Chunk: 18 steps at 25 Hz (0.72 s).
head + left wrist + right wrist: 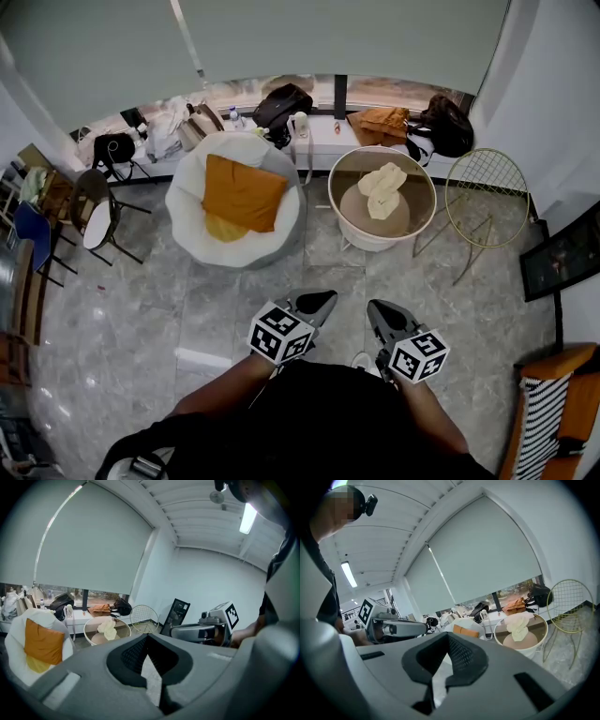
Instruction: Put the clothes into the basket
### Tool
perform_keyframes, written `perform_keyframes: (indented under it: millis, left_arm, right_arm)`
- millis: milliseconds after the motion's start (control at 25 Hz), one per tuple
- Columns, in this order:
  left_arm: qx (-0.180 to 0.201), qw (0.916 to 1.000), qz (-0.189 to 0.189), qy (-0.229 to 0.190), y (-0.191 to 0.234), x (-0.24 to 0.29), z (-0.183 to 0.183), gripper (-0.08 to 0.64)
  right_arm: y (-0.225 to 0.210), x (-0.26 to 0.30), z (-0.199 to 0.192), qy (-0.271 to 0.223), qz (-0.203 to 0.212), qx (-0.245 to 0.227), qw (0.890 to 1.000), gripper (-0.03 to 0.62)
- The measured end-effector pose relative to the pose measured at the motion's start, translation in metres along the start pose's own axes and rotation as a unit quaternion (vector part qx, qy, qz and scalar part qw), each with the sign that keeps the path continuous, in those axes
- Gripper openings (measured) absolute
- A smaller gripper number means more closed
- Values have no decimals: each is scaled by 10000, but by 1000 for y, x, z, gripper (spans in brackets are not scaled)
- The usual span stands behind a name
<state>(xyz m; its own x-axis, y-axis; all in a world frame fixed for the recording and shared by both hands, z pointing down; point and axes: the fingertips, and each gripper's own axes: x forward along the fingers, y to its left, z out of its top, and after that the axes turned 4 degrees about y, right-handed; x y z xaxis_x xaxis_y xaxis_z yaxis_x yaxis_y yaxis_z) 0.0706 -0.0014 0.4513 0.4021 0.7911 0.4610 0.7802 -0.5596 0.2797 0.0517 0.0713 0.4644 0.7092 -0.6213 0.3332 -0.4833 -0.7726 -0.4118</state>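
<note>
Orange cushion [242, 192] on a white beanbag [187, 214] sits at my eleven o'clock. Down at six I hold the left gripper [323, 299] with its jaws pressed together on nothing. Just beside it is the right gripper [375, 308], closed and empty too, both pointing up the grey stone floor [141, 309]. At one o'clock the cream clothes [382, 190] lie piled inside the round white basket [375, 240], well apart from both grippers, and a gold wire frame [486, 197] stands near it at two.
</note>
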Motion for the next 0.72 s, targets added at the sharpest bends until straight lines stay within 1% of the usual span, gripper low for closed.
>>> perform_keyframes:
  millis: [320, 480, 720]
  left_arm:
    - [27, 10000, 7, 9, -6, 13, 5, 0]
    - [3, 10000, 59, -13, -10, 22, 9, 0]
    - [-24, 9999, 154, -50, -25, 45, 19, 0]
  right_arm:
    - [-9, -10, 7, -89, 41, 0, 10000, 14]
    - [-23, -16, 10, -123, 23, 37, 9999, 14]
    - [-45, -35, 16, -120, 102, 19, 9999, 14]
